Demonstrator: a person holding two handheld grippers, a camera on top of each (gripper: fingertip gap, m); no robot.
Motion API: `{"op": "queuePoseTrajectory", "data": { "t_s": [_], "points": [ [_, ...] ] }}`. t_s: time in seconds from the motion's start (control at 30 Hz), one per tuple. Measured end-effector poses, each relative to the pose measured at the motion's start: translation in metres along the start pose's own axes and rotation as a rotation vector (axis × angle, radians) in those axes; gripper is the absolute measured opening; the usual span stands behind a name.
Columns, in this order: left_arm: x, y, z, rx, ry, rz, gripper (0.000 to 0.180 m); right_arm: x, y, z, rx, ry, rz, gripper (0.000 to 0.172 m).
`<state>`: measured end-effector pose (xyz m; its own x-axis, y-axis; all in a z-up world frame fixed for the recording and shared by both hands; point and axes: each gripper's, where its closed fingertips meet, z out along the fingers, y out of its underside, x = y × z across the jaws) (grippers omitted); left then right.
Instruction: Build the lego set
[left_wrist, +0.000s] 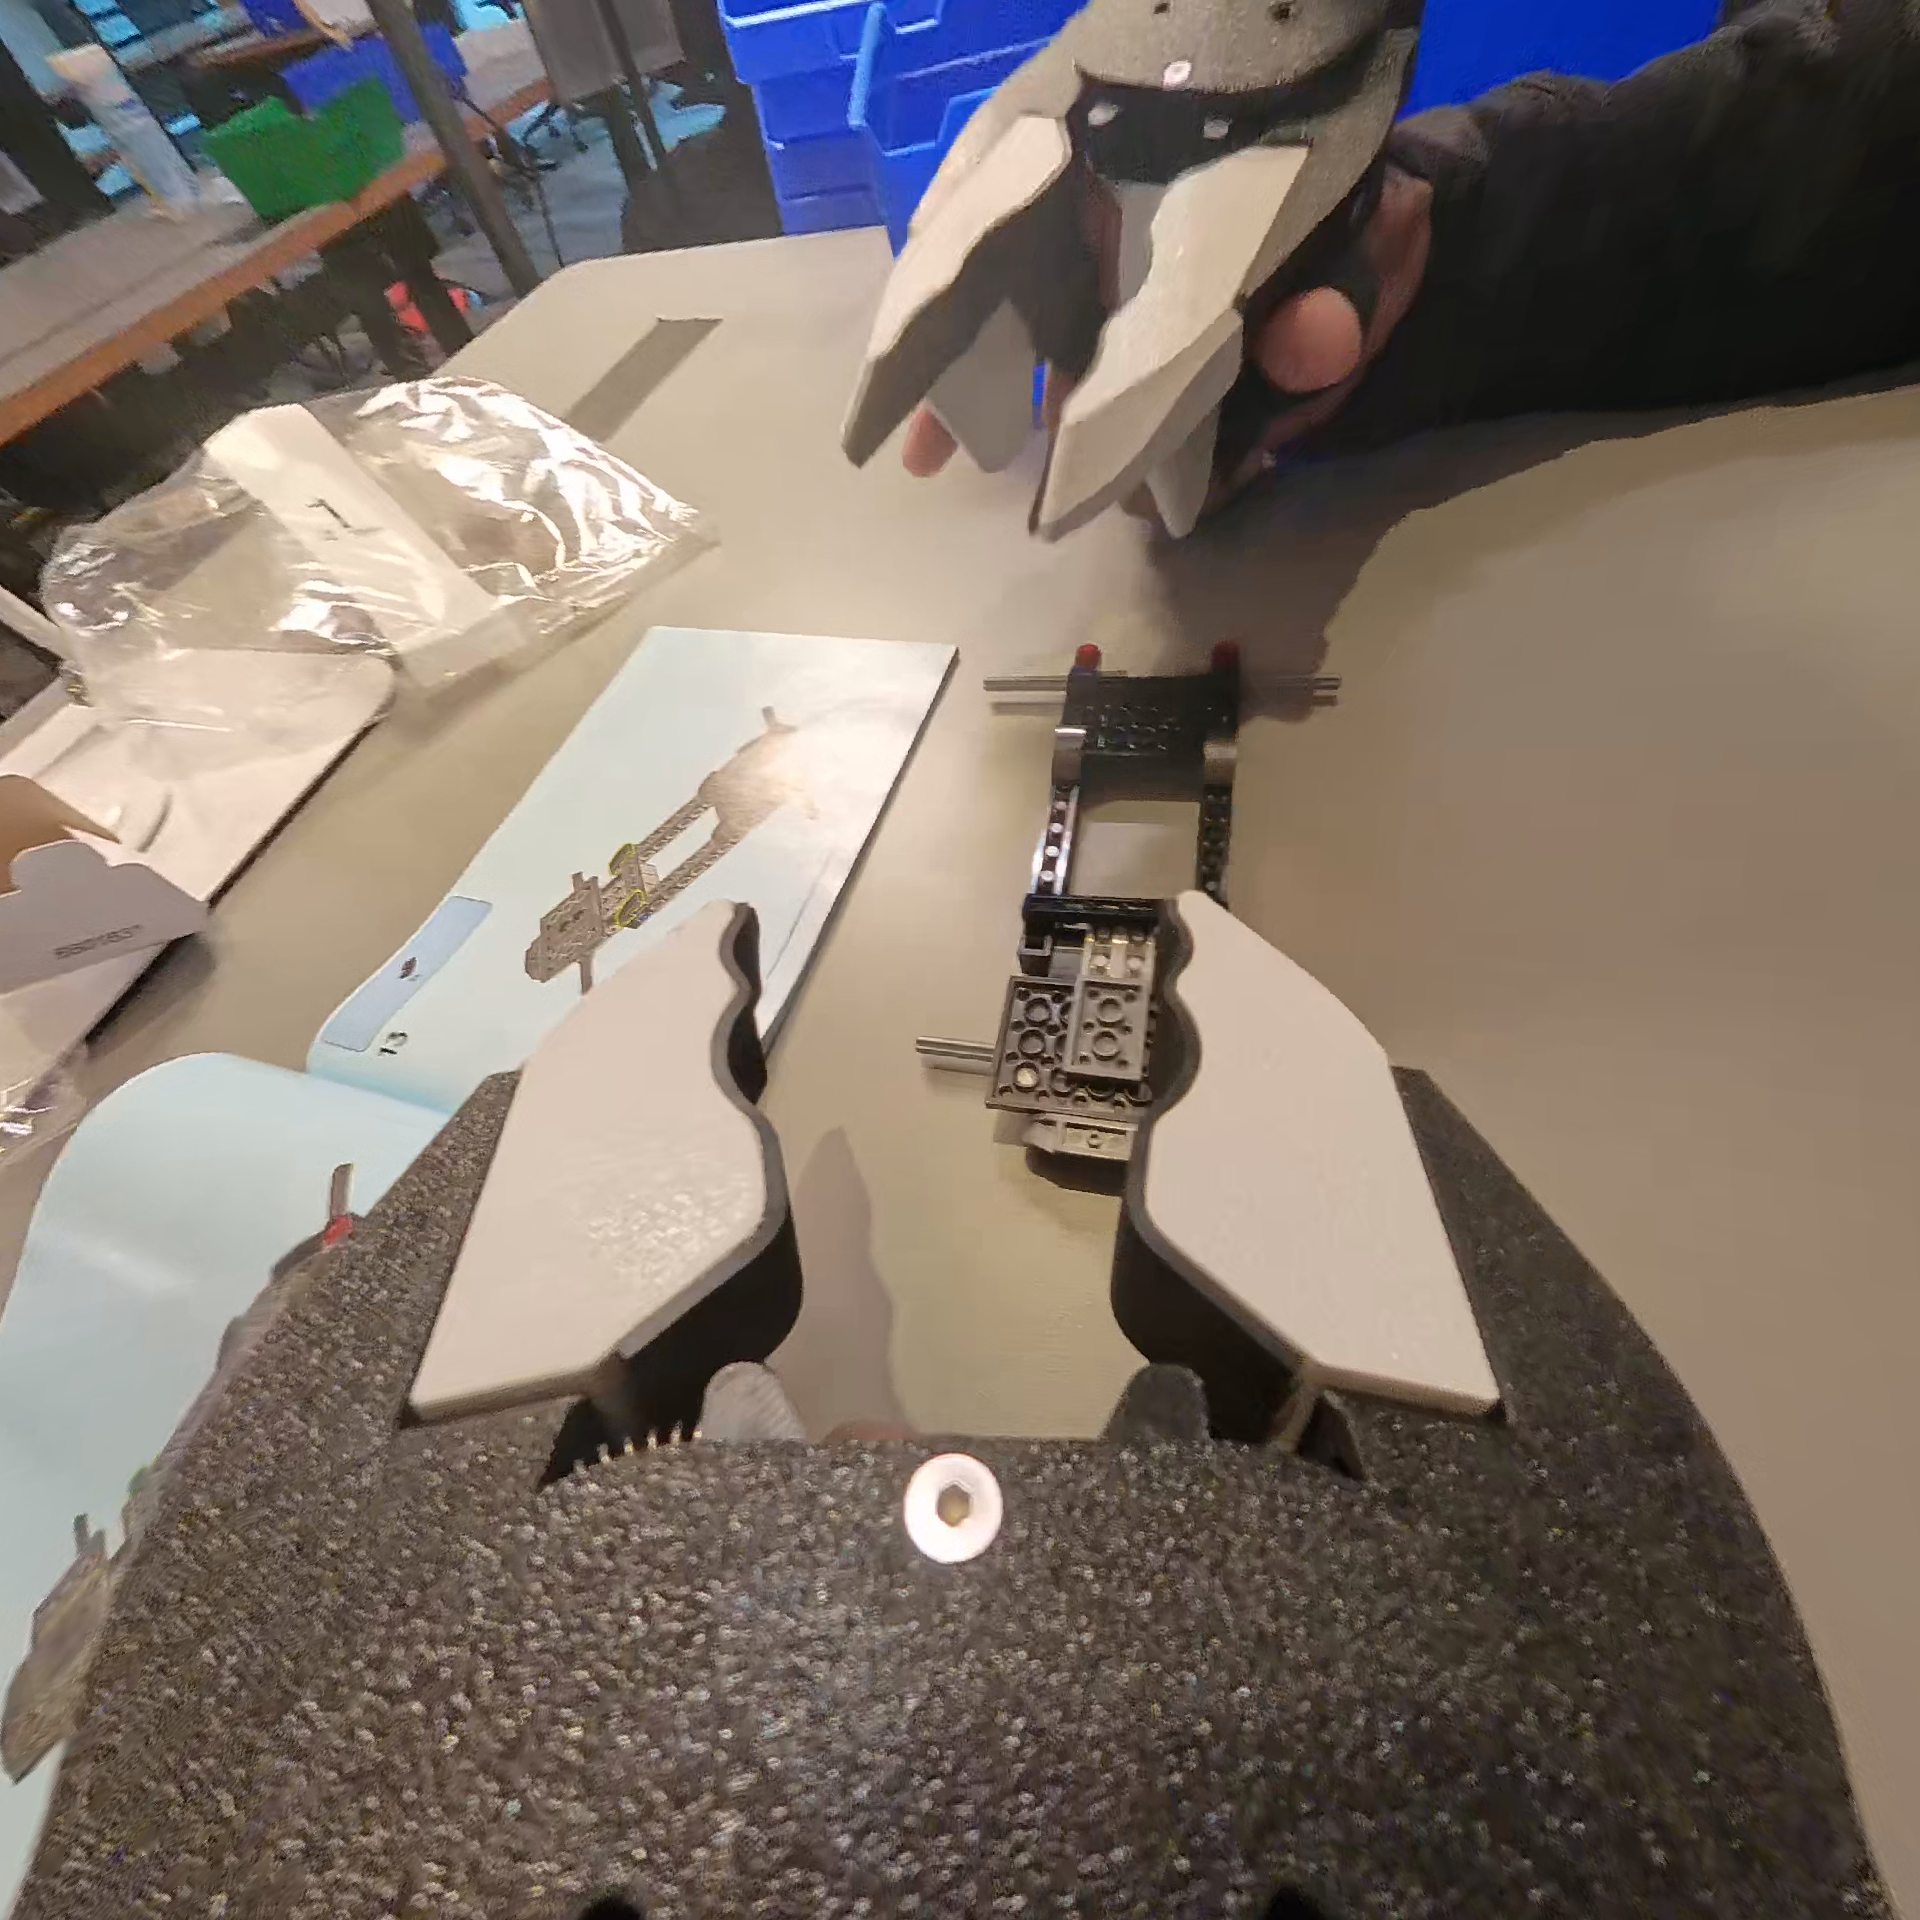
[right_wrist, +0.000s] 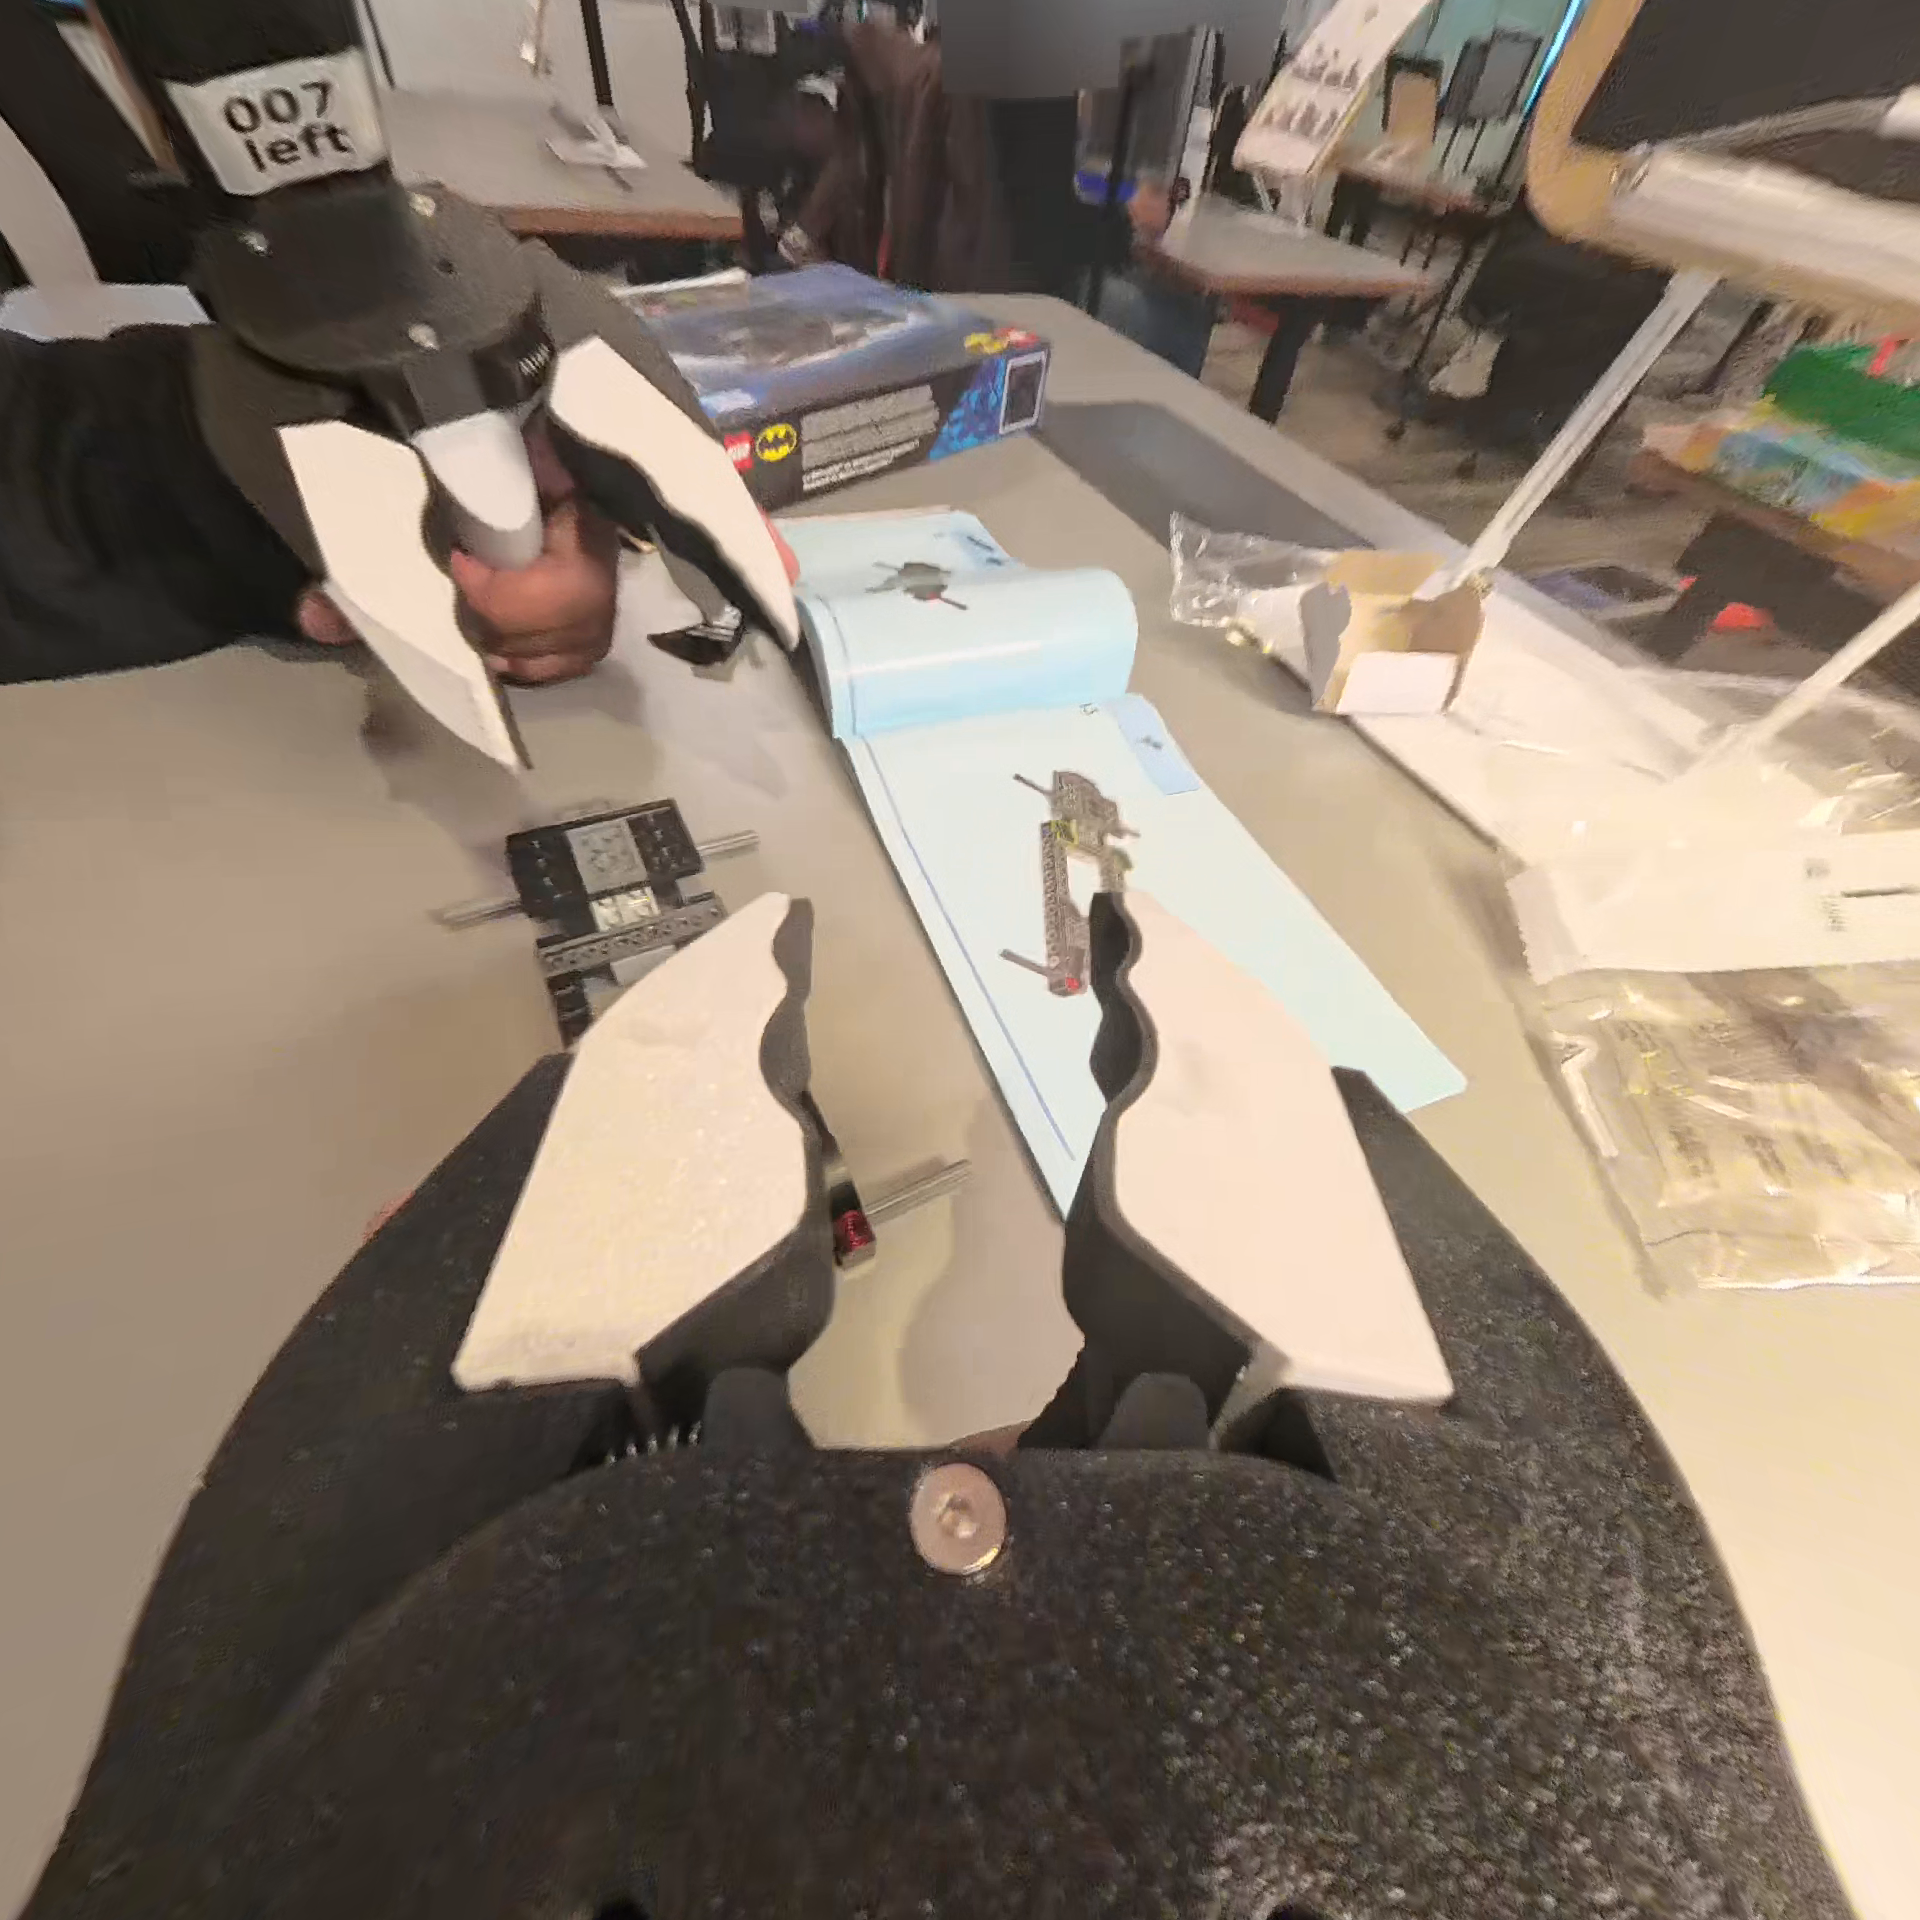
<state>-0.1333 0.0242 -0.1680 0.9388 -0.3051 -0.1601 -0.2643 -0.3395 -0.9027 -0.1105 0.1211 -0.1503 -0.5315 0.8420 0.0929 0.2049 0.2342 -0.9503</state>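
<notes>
Left wrist view is being filled at the bottom by the left claw, whose flat pale-grey fingers with wavy black foam inner edges are being held wide apart with nothing gripped. A black and grey brick-built chassis is lying flat on the smooth beige tabletop, just beside the claw's right-hand finger and partly hidden by it; whether the finger is touching it cannot be told. The chassis is shaped as a long open frame of studded beams, its long axis running away from the camera, with thin grey axle rods sticking out sideways and two small red studs at the far end. To its left, a glossy pale-blue instruction booklet is lying open, and crinkled clear plastic bags are lying beyond it.

In the right wrist view, the right claw is being held open and bare above the tabletop between the chassis and the booklet. One end of the chassis, with a red stud and an axle, is showing beside its left-hand finger. A dark printed cardboard box is resting at the far edge.
</notes>
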Motion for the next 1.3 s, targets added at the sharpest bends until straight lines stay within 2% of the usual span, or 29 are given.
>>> {"op": "queuePoseTrajectory", "data": {
  "t_s": [0.1, 0.33, 0.53, 0.63, 0.8, 0.93, 1.0, 1.07, 1.1, 1.2, 1.3],
  "points": [
    [0.009, 0.009, 0.002, -0.07, 0.067, -0.068, 0.075, -0.003, -0.001, -0.006, 0.024, 0.031, -0.057, 0.049],
    [0.022, 0.017, 0.001, -0.129, 0.154, -0.166, 0.077, -0.03, 0.014, -0.002, -0.098, -0.063, -0.058, 0.054],
    [0.027, 0.026, 0.002, -0.19, 0.117, -0.123, 0.08, -0.073, 0.033, 0.002, -0.356, -0.222, -0.196, 0.064],
    [0.027, 0.028, 0.003, -0.204, 0.099, -0.104, 0.08, -0.082, 0.035, 0.007, -0.42, -0.234, -0.268, 0.069],
    [0.032, 0.032, 0.005, -0.234, 0.123, -0.088, 0.082, -0.073, 0.047, 0.007, -0.486, -0.223, -0.292, 0.076],
    [0.037, 0.031, 0.004, -0.227, 0.185, -0.108, 0.082, -0.058, 0.055, -0.001, -0.448, -0.234, -0.213, 0.077],
    [0.036, 0.025, 0.005, -0.201, 0.253, -0.146, 0.081, -0.053, 0.058, -0.002, -0.42, -0.249, -0.189, 0.078],
    [0.03, 0.01, 0.006, -0.109, 0.3, -0.173, 0.081, -0.049, 0.057, 0.001, -0.375, -0.259, -0.158, 0.077],
    [0.026, 0.004, 0.006, -0.068, 0.314, -0.202, 0.081, -0.047, 0.055, 0.002, -0.365, -0.257, -0.131, 0.082],
    [0.008, -0.006, -0.003, 0.039, 0.261, -0.294, 0.08, -0.046, 0.044, 0.003, -0.296, -0.259, -0.087, 0.079],
    [-0.001, -0.012, -0.017, 0.13, 0.196, -0.359, 0.08, -0.05, 0.05, 0.006, -0.346, -0.274, -0.105, 0.082]
  ]
}}
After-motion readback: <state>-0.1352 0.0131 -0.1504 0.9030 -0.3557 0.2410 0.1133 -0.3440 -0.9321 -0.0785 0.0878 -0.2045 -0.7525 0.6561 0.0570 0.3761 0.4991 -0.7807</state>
